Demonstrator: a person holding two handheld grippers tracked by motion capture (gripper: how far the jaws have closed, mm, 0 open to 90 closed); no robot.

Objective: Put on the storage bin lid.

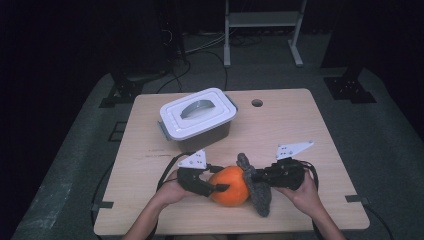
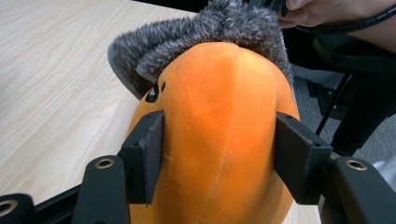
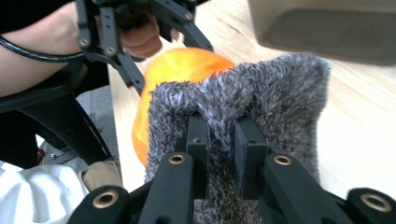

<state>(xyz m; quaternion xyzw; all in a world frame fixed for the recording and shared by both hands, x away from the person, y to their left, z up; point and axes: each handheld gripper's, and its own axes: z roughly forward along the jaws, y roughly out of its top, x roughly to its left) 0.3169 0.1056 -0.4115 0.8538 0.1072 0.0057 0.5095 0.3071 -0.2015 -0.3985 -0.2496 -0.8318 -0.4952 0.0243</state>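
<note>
An orange plush ball [image 1: 230, 186] lies near the table's front edge, and a grey fuzzy piece [image 1: 260, 192] lies against its right side. My left gripper [image 1: 218, 184] clasps the ball; in the left gripper view its pads [image 2: 149, 154] press into both sides of the orange plush [image 2: 219, 121], with the grey fuzz [image 2: 205, 32] wrapped over the far end. My right gripper [image 1: 256, 176] is shut on the grey piece; in the right gripper view [image 3: 222, 135] the fuzz [image 3: 280, 93] bunches between the jaws, with the orange ball [image 3: 187, 63] behind. I cannot tell whether the grey piece is attached to the ball.
A grey storage box with a white handled lid [image 1: 197, 120] stands shut at the table's back left, and its wall [image 3: 327, 28] looms close in the right gripper view. A round hole [image 1: 257, 103] marks the wooden table [image 1: 310, 135] near its far edge. Stands and cables sit on the floor beyond.
</note>
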